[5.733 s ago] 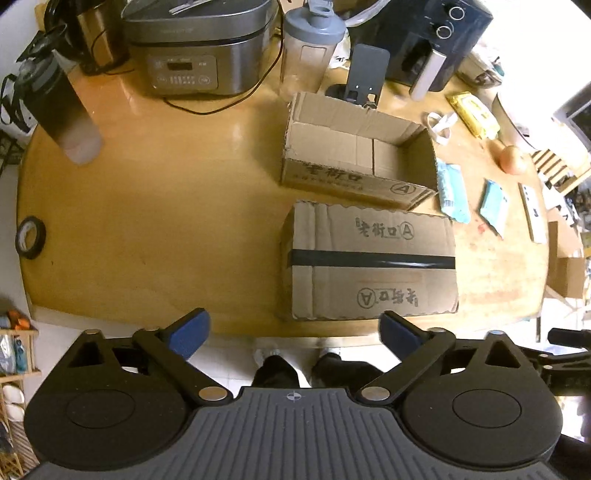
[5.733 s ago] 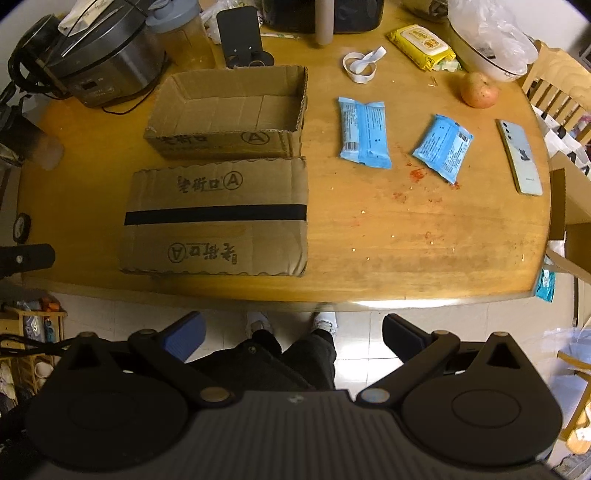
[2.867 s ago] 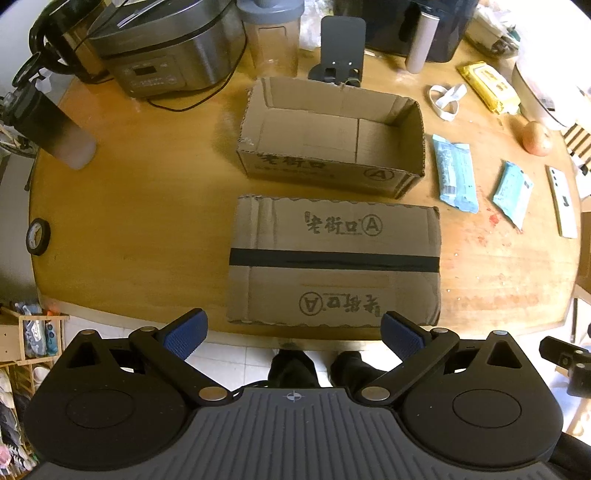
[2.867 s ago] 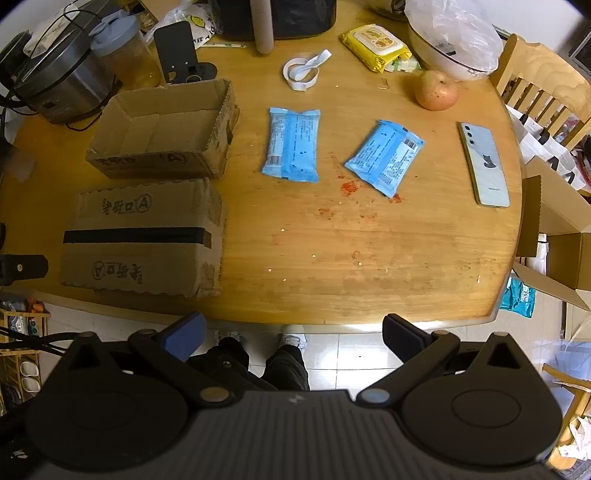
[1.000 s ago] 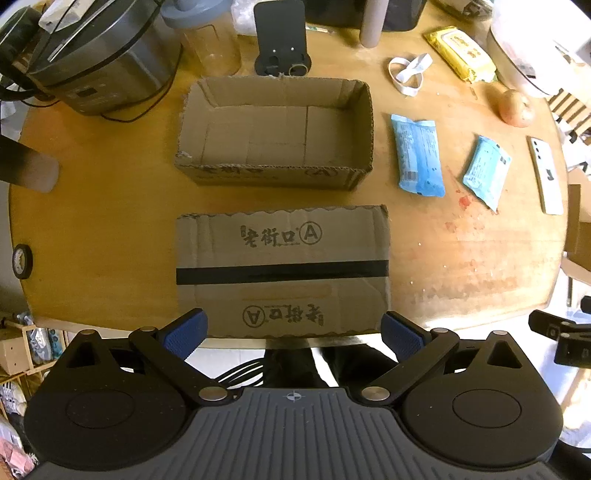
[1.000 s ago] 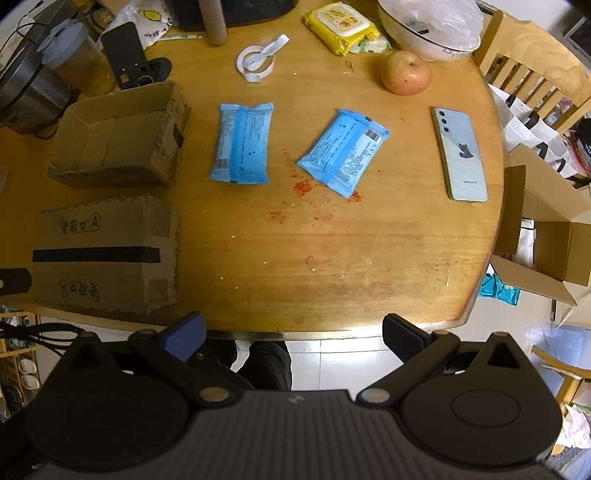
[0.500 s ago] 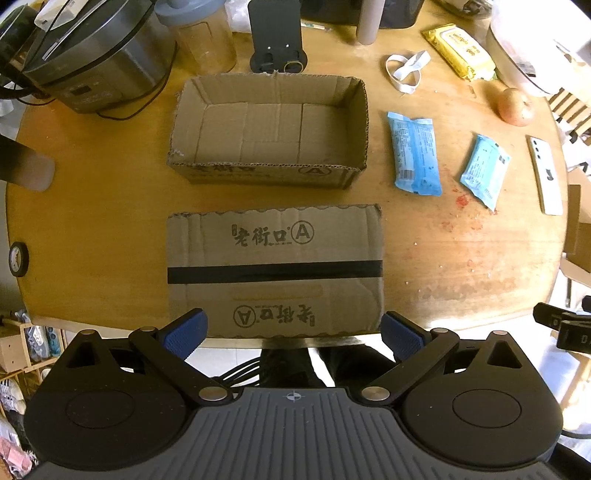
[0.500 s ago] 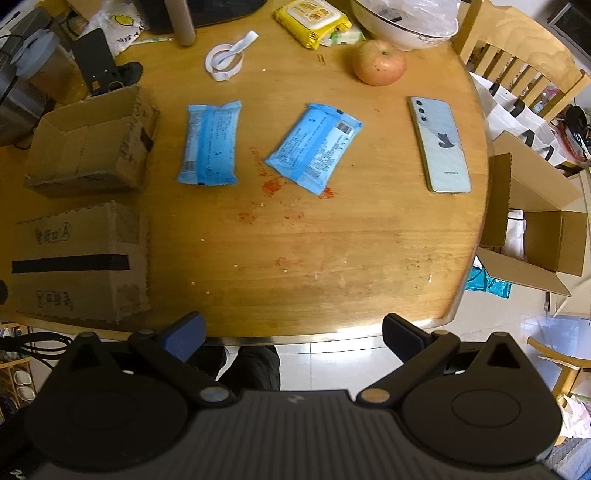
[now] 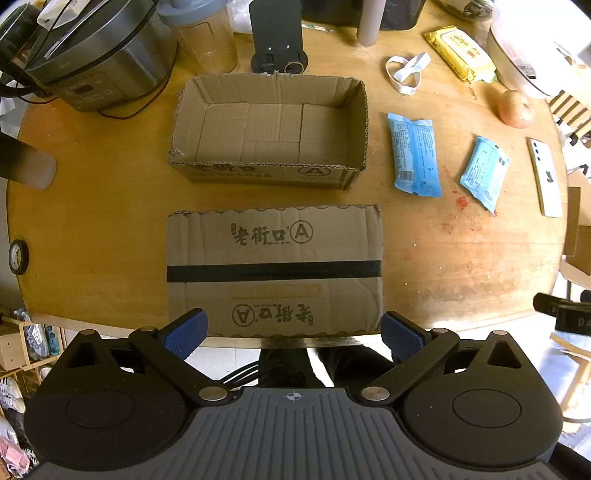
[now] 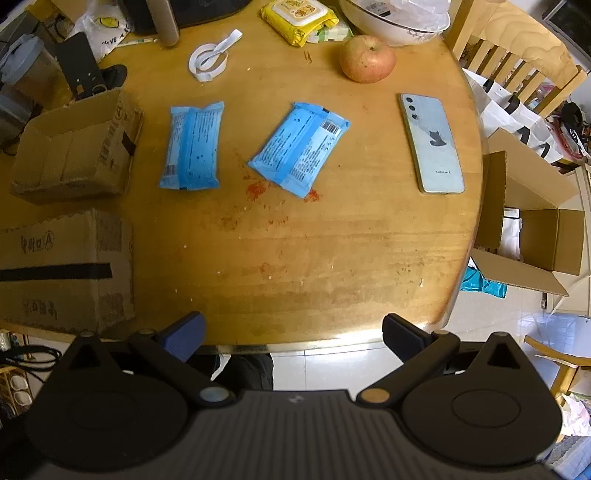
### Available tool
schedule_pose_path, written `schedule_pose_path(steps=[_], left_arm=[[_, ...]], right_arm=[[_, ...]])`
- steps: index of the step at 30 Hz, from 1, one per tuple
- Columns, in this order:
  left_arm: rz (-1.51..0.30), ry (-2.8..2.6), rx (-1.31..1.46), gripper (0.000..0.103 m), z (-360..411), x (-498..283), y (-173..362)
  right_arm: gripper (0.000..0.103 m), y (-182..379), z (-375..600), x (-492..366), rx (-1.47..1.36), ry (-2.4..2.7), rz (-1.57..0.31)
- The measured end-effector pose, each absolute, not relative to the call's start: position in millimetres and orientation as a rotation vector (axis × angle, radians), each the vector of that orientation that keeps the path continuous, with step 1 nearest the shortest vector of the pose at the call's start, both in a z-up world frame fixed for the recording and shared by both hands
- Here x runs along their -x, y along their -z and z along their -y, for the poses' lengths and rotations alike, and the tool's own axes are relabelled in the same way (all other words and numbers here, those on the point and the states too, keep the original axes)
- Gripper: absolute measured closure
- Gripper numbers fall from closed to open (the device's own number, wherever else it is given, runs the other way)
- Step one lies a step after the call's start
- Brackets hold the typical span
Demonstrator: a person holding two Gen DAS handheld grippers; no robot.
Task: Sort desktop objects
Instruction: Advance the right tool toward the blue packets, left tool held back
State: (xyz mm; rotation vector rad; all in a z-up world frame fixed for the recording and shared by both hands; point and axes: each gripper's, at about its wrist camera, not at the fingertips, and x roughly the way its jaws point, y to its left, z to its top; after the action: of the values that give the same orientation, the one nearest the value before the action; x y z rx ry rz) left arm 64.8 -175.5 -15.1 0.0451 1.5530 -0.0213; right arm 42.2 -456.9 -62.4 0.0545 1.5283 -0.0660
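An open empty cardboard box sits mid-table, also at the left of the right wrist view. A taped, closed cardboard box lies in front of it. Two blue packets lie right of the open box: one nearer the box, one tilted. A pale blue phone lies face down at the right. My left gripper is open and empty, above the closed box's near edge. My right gripper is open and empty, at the table's front edge, short of the packets.
At the back stand a rice cooker, a clear jar, a phone stand, a white tape roll, yellow wipes, an apple and a white bowl. A chair and open floor box lie right.
Both grippers drifted rightward and a little closer to the table; the boxes shifted left in both views. The packets and phone now fill the right wrist view. Both jaws stayed open.
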Motion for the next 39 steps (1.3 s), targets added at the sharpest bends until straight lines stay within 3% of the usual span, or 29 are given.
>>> schedule_pose_path(steps=[39], left_arm=[[-1.56, 0.022, -0.05, 0.0, 174.0, -64.0, 17.1]], right_arm=[[0.0, 78.9, 464.4, -119.0, -0.141, 0.095, -1.504]])
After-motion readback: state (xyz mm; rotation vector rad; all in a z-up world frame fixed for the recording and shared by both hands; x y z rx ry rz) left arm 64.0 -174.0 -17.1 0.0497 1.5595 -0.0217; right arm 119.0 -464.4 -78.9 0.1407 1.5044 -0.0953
